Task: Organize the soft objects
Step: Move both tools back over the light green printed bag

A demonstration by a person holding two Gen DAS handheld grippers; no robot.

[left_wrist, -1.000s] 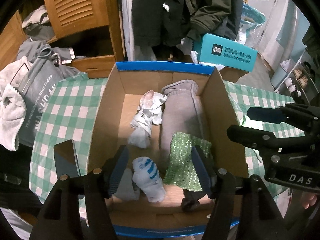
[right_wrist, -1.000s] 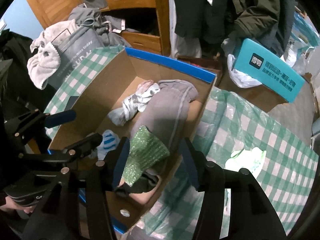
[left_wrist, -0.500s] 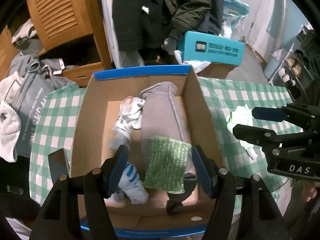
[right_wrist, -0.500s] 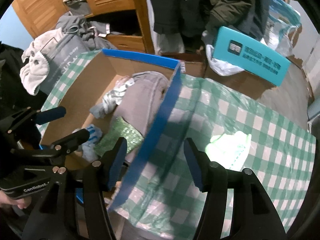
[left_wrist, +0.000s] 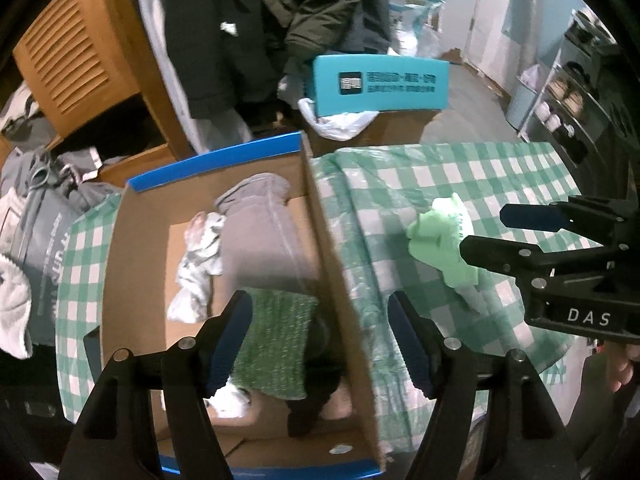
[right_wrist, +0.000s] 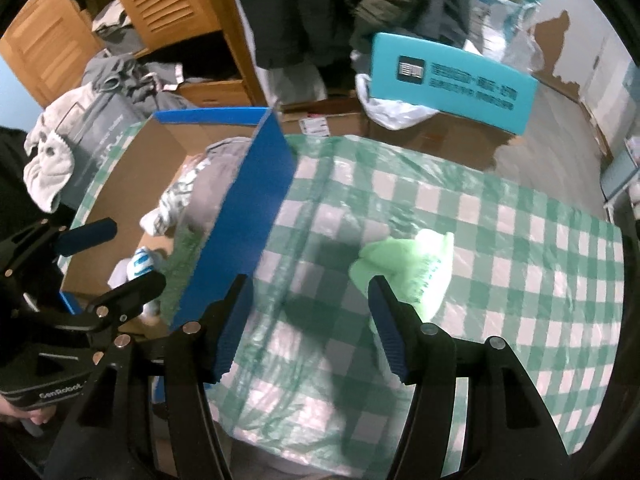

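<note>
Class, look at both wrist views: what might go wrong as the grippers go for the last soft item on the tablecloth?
1. The light green cloth lies on a loose plastic-covered tablecloth; the right gripper, open and empty, may pinch the cover too.
2. The left gripper, jaws opening, straddles the cardboard box wall and could snag it.

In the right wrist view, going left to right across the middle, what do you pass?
White towel → cardboard box → the box's blue wall → bare checked tablecloth → light green cloth.
</note>
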